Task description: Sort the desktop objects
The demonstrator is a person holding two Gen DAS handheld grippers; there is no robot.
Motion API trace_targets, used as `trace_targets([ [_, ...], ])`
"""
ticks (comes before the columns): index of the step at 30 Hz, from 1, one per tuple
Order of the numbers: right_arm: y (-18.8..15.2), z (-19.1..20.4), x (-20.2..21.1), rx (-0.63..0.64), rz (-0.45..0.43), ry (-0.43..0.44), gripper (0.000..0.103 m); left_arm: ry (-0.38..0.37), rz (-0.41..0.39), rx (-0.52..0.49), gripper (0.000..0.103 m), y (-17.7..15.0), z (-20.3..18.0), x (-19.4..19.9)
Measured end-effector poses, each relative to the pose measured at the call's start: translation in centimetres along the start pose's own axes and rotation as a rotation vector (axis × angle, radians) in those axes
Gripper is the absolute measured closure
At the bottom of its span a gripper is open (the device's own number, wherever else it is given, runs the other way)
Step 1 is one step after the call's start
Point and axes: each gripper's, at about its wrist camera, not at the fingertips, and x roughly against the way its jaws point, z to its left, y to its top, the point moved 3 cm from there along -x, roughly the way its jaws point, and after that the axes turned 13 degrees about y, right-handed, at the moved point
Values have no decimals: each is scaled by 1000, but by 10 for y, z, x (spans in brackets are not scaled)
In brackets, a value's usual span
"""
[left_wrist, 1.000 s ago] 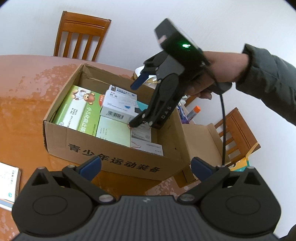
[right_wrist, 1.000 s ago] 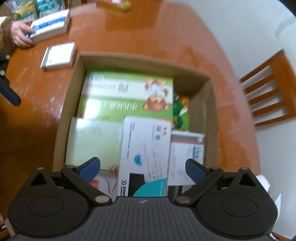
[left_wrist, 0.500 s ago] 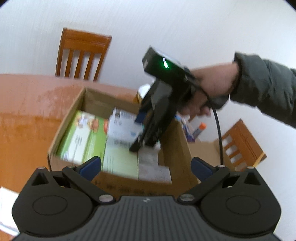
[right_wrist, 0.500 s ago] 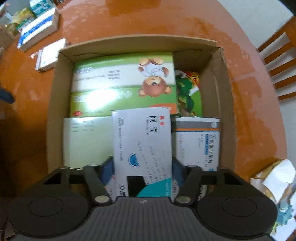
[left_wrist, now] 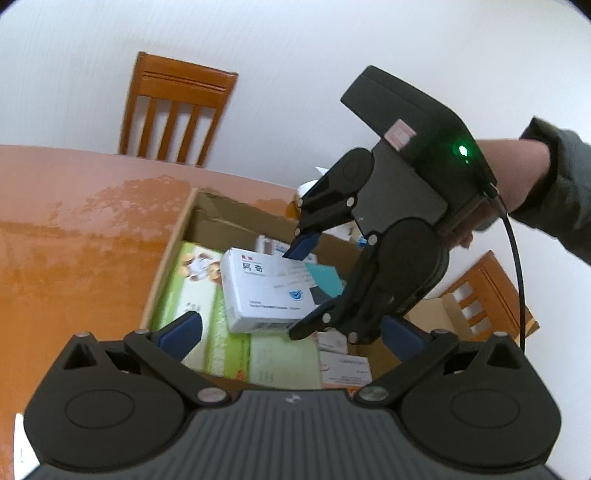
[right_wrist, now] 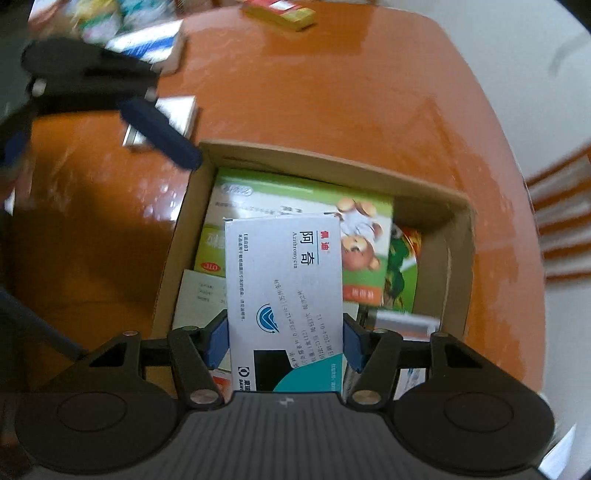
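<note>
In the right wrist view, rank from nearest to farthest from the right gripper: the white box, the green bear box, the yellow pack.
1. White box: between the right gripper's fingers, gripped.
2. Green bear box: in the carton, just beyond and beneath the white box.
3. Yellow pack: on the table's far edge, top of view.

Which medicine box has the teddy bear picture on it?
The big green and white box lying flat inside the cardboard box. The white and teal box clamped in the right gripper shows only writing and a blue logo.
</note>
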Motion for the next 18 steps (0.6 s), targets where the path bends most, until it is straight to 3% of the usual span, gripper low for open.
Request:
trace_targets([
  [7, 30, 12, -14, 254, 121, 8, 38, -26, 20, -27, 0, -8, 5, -1],
  [11, 45, 18, -19, 378, 186, -35, 38, -23, 35, -48, 0, -10, 9, -2],
  [18, 54, 25, -32, 567, 279, -23, 38, -15, 43, -19, 0, -12, 18, -2],
])
